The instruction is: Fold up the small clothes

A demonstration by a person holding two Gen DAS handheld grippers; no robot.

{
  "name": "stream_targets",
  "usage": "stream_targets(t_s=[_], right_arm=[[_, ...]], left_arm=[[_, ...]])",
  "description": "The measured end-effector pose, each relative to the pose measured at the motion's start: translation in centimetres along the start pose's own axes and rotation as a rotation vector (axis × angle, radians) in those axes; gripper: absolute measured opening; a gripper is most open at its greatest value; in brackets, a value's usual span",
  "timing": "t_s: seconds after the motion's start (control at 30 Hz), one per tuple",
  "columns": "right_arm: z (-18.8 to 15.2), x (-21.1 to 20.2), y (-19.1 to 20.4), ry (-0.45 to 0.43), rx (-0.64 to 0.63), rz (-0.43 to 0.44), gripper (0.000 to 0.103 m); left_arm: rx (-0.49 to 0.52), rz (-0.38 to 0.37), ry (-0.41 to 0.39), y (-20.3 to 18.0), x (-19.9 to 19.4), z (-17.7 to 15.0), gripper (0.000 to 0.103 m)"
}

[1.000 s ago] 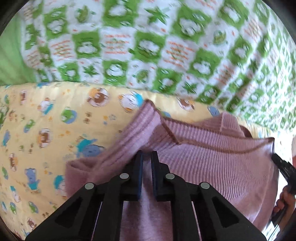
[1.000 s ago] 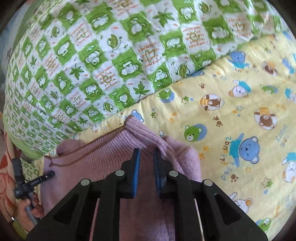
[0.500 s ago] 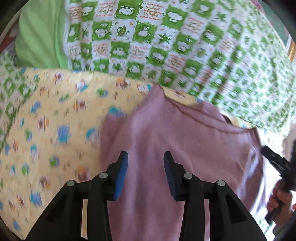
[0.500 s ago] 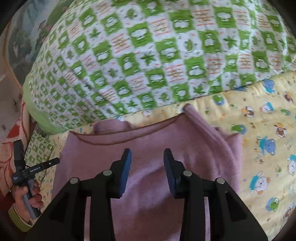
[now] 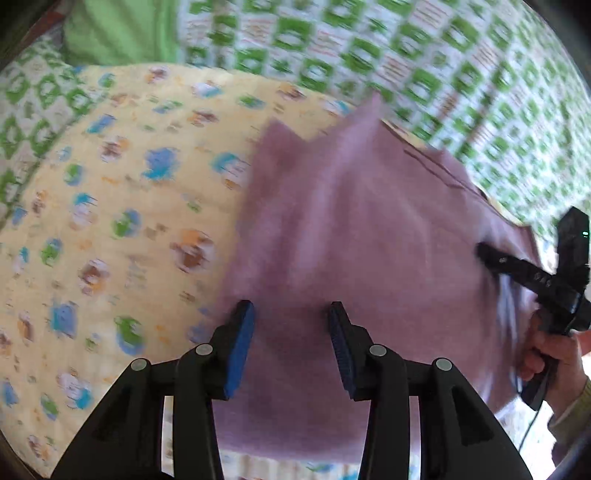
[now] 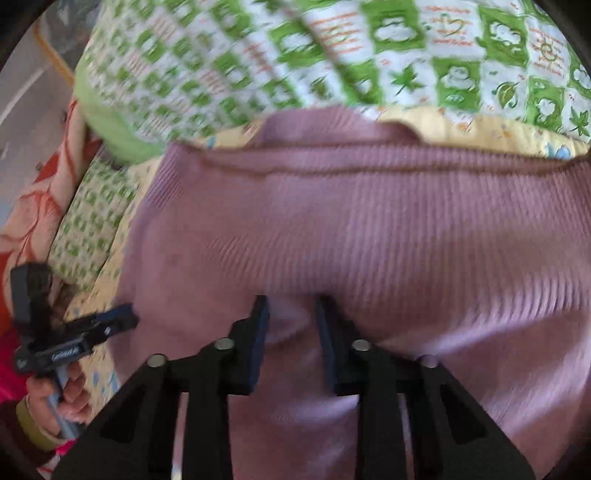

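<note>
A small mauve ribbed knit garment (image 5: 362,221) lies folded on the yellow cartoon-print blanket (image 5: 110,206). My left gripper (image 5: 291,321) is open and empty, its jaws wide apart just above the garment's near left part. My right gripper (image 6: 291,314) is open with a narrower gap, its tips low over the middle of the garment (image 6: 369,229); contact is unclear from blur. The right gripper also shows at the right edge of the left wrist view (image 5: 532,277), and the left one at the left edge of the right wrist view (image 6: 74,339).
A green-and-white checked quilt (image 5: 406,66) is heaped behind the garment and also shows in the right wrist view (image 6: 332,48). A plain green cushion (image 5: 118,29) lies at the far left. An orange patterned cloth (image 6: 33,206) lies at the bed's left side.
Both grippers let go of the garment's top edge, opened and pulled back. The right gripper has since moved left and low over the garment's middle, with its jaws narrower.
</note>
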State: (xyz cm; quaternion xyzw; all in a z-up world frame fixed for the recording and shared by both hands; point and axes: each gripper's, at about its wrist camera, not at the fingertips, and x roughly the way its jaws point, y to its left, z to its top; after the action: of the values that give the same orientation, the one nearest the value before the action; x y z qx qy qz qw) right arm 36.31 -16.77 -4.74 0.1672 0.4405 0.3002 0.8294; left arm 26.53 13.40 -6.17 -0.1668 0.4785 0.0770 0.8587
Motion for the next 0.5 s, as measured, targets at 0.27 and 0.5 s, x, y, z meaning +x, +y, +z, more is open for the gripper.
stream_targets(t_s=[0.27,0.5], right_arm=[[3.1,-2.3,-3.2,-0.176,0.197,-0.103,0.026],[0.4,-6.8,-1.8,-0.228,0.234,-0.054,0.037]], left_arm=[[-0.168,0.03,-0.002,5.4,-1.7,-0.4,0.062],[-0.323,-0.073,0.102,7.2,-2.2,-4.9,0.078]])
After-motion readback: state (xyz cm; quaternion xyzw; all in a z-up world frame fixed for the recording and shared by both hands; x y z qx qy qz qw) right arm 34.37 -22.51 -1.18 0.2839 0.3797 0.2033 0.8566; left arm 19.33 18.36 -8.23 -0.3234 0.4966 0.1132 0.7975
